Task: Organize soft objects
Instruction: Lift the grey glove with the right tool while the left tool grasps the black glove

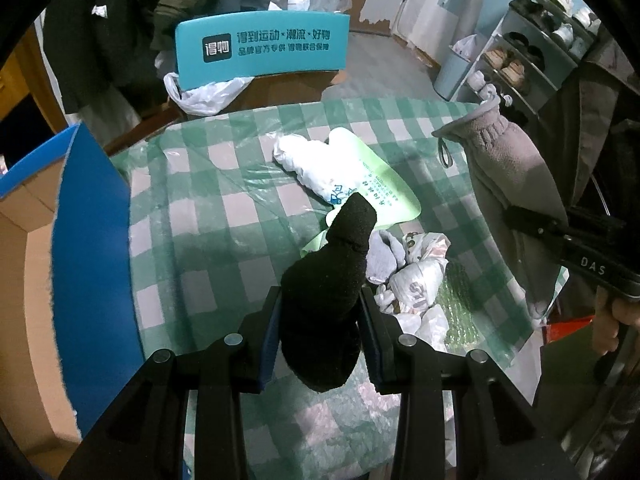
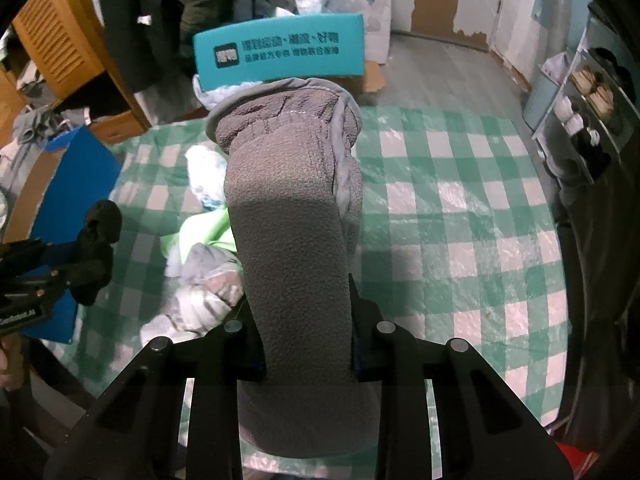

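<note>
- Left wrist view: left gripper (image 1: 320, 330) clamped on a black sock (image 1: 328, 280), pads pressing both sides. Sock knit, fuzzy, lumpy; long axis runs away from the camera, toe end up and slightly right, lifted above the cloth (image 1: 208, 216).
- Cloth green-white check under clear plastic film, crinkled. Open room left of the sock up to the blue box (image 1: 92, 240) flap; the pile (image 1: 416, 276) of white bags and a grey sock crowds the right.
- Green bag (image 1: 384, 184) flat, a white bundle on it.
- Grey fleece glove (image 1: 508, 184) hangs at right, in the right gripper (image 1: 532, 228).
- Right wrist view: right gripper (image 2: 308, 344) closed on the glove (image 2: 292, 208), pads squeezing its middle. Fleece pilled, thick; cuff end far, axis straight ahead.
- Cloth (image 2: 460, 208) right of glove bare to its edge; shelf (image 2: 580, 112) beyond.
- Black sock (image 2: 96, 252) low left, box (image 2: 76, 184) behind.
</note>
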The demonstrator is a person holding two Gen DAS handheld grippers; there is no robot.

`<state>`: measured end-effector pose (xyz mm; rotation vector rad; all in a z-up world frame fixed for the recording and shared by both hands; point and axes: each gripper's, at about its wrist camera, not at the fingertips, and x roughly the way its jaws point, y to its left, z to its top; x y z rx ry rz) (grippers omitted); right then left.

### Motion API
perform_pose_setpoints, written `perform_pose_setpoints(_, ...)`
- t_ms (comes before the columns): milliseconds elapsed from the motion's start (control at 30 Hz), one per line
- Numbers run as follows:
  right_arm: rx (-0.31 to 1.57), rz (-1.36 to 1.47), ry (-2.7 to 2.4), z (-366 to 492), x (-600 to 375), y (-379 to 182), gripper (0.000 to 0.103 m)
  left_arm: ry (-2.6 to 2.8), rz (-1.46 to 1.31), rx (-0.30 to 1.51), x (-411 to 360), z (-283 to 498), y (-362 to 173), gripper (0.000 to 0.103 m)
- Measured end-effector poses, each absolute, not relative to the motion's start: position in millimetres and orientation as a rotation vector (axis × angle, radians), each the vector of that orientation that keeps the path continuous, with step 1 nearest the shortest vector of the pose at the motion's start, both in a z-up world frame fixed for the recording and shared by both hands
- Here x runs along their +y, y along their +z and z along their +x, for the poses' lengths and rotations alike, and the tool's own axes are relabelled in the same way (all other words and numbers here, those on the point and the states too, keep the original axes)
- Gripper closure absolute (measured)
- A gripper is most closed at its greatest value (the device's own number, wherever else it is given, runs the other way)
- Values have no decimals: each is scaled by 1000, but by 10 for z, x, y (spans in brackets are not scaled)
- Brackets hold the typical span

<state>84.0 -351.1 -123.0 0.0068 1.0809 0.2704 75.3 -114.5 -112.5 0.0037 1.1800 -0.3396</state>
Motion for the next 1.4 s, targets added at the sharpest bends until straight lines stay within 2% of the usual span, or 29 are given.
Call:
perform_pose_setpoints(733, 979, -48, 443, 695, -2959, -687, 76, -301, 26, 1076, -782, 454, -616, 66)
perform_pose_setpoints(1400, 964, -114, 576, 752, -2197, -478, 77, -206, 19, 1026, -248, 291, -449, 66)
